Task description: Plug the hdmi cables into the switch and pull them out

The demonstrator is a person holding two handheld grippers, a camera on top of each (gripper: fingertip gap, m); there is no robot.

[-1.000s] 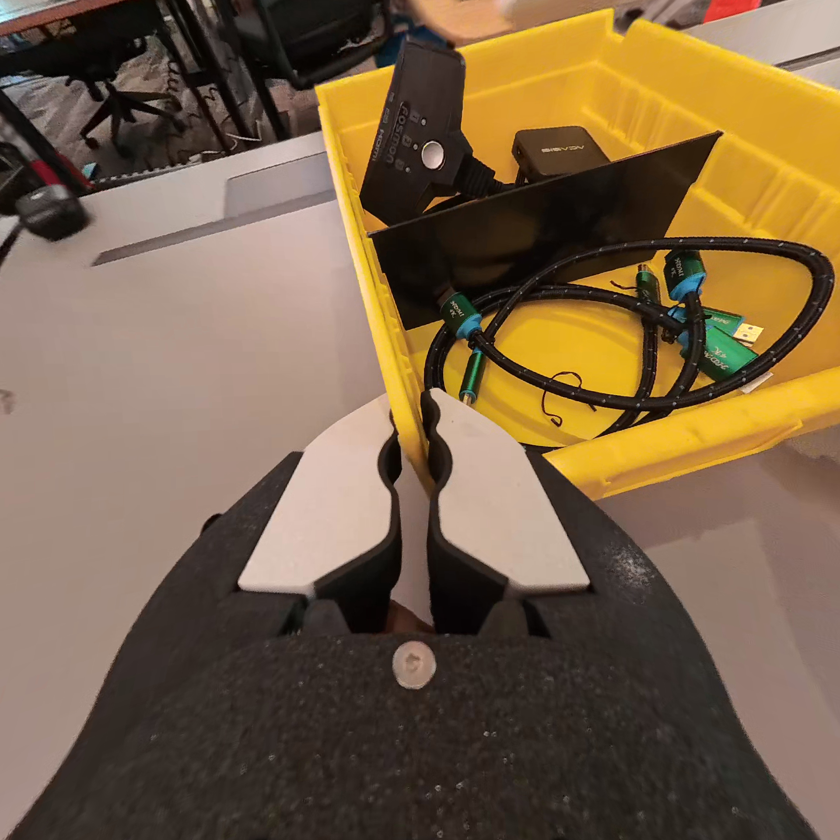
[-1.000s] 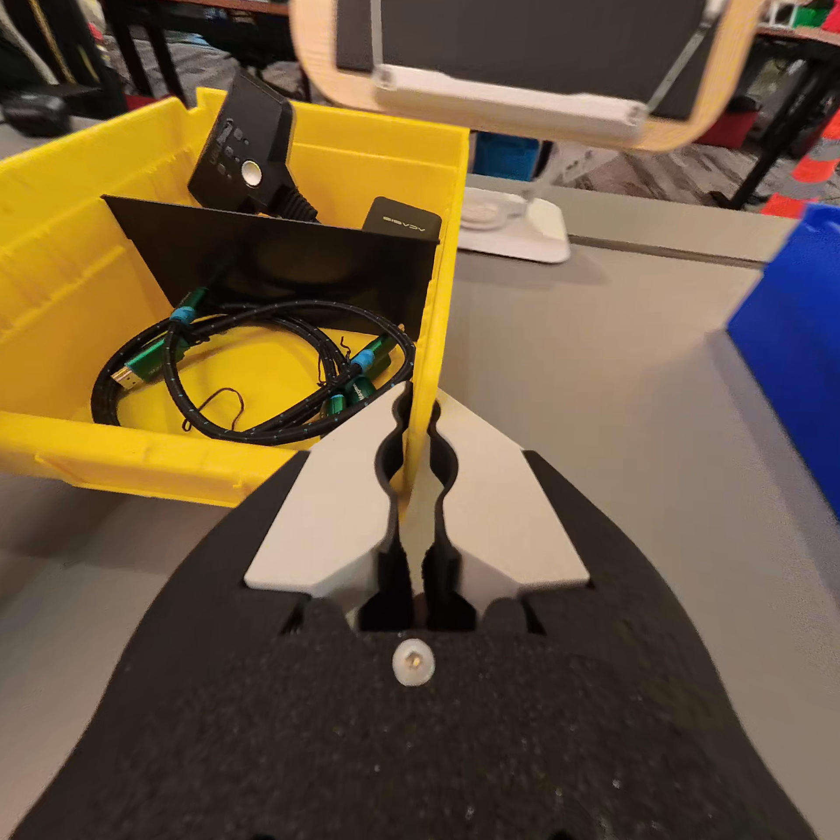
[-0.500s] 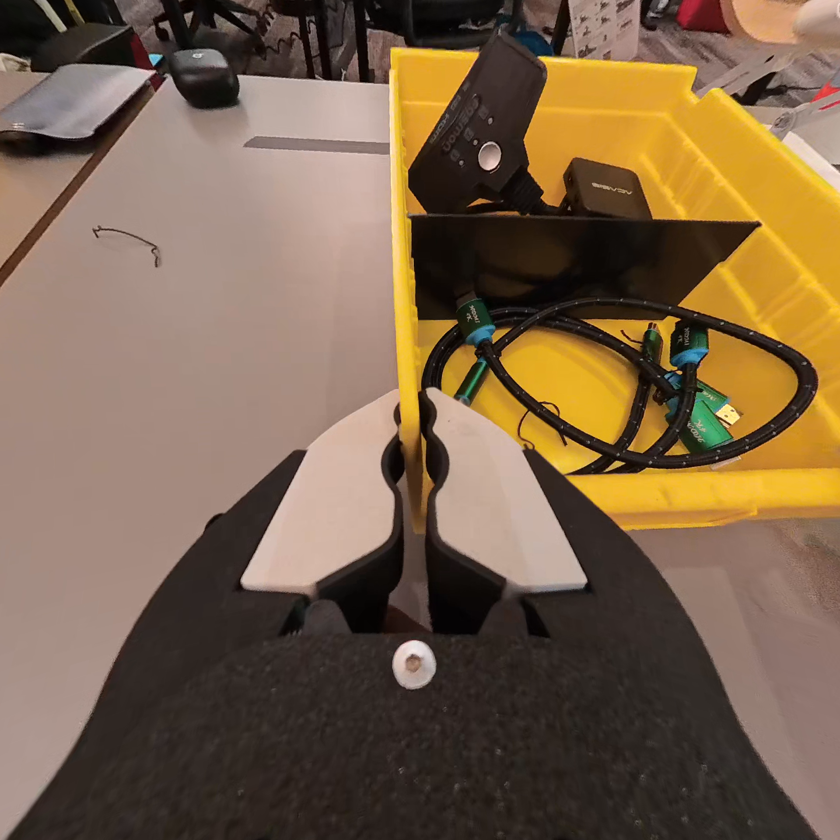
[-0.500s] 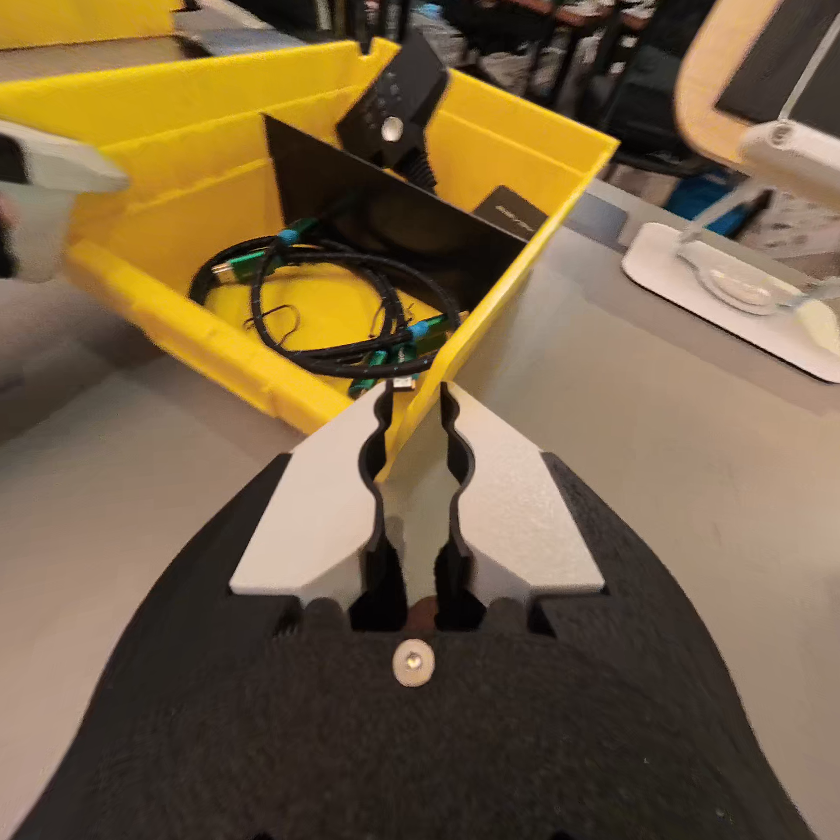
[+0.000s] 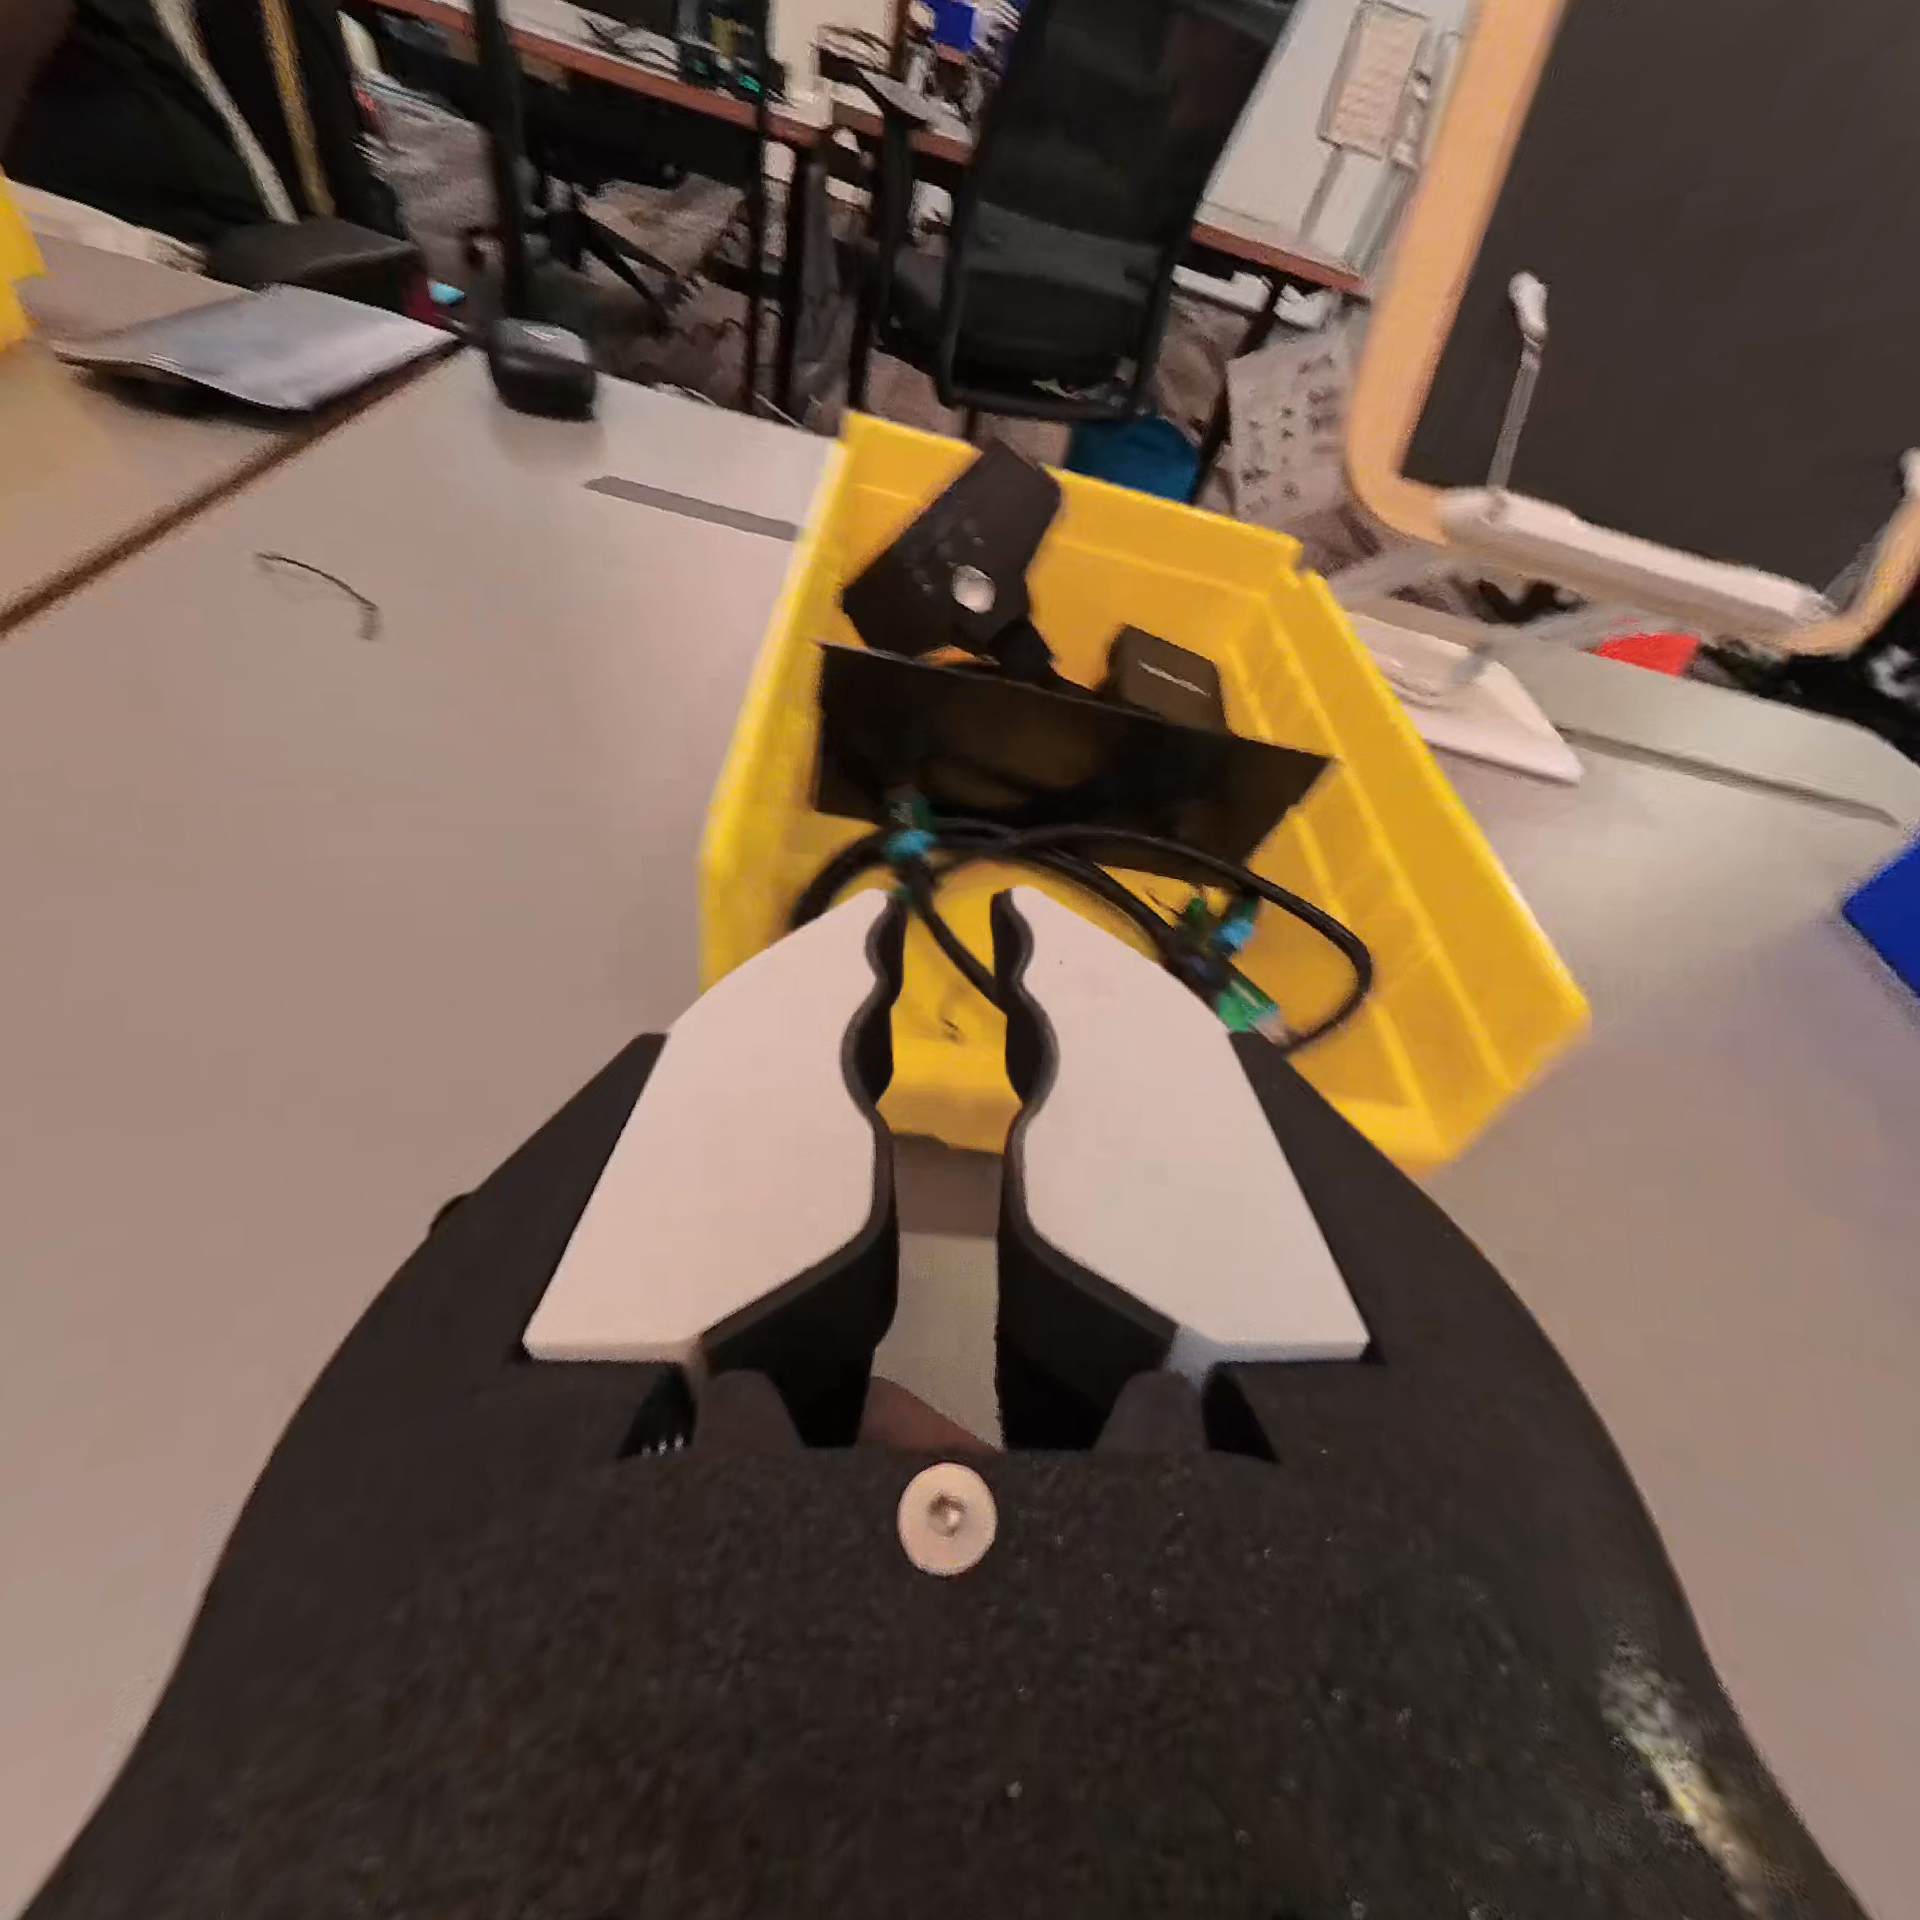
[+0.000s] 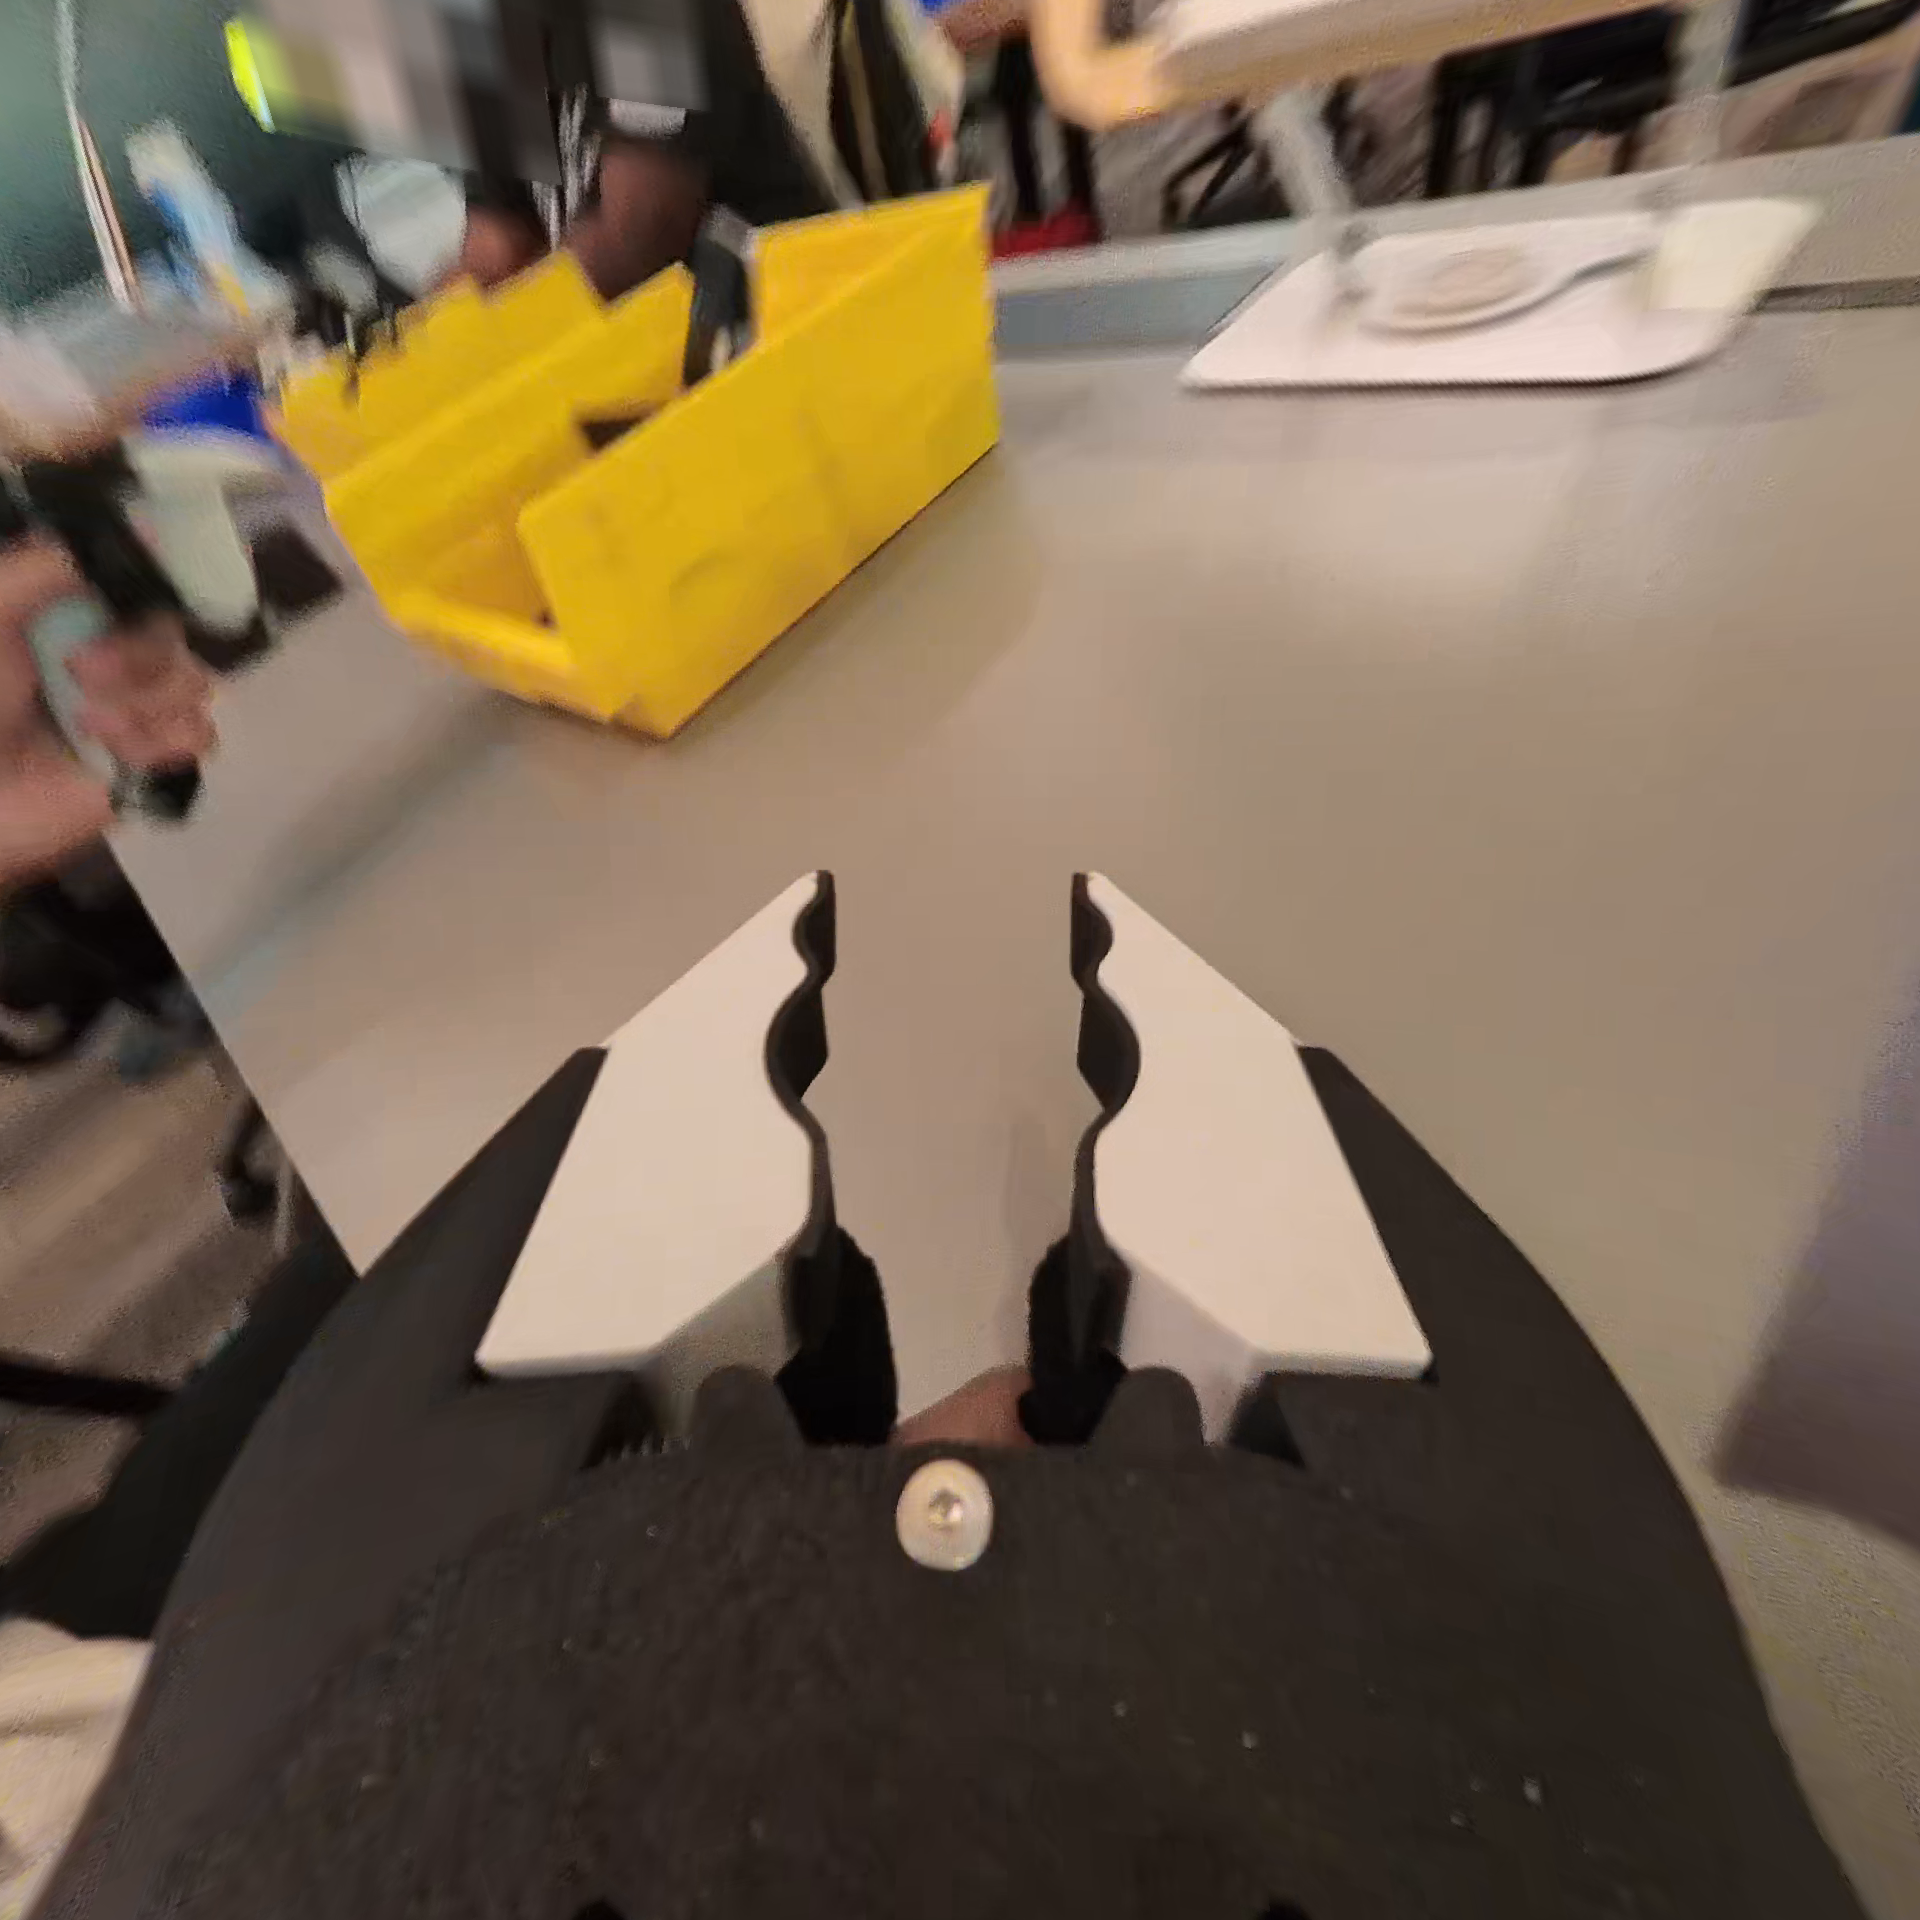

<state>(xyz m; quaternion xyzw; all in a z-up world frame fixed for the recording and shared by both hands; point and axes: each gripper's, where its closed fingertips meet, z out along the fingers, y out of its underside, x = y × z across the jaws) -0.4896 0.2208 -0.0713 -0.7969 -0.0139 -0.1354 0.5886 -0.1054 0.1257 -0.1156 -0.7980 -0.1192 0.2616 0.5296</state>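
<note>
HDMI cables (image 5: 1081, 847), black braided with green and blue plugs, lie coiled in the front compartment of the yellow bin (image 5: 1382, 862), the landmark for everything here. The grey desk (image 5: 364, 831) carries the bin, which sits tilted in the left wrist view. A black divider (image 5: 1049, 753) crosses the bin; behind it, in the rear compartment, the black switch (image 5: 961, 566) leans up against the back wall, with a small black box (image 5: 1164, 675) just beside it on its right. The left gripper (image 5: 943, 904) hovers at the bin's near wall, its jaws parted by a narrow gap and holding nothing; a cable loop shows between the fingertips, but whether it is touched I cannot tell. The right gripper (image 6: 948, 883) is well apart from the bin (image 6: 748, 499), over bare desk, jaws spread wide and empty. Left of the bin in the blurred right wrist view, a hand (image 6: 94, 707) holds the other gripper. Beyond the bin to its right stands a white monitor base (image 5: 1475, 707). A thin dark wire (image 5: 322, 587) lies on the desk to the bin's left.
</note>
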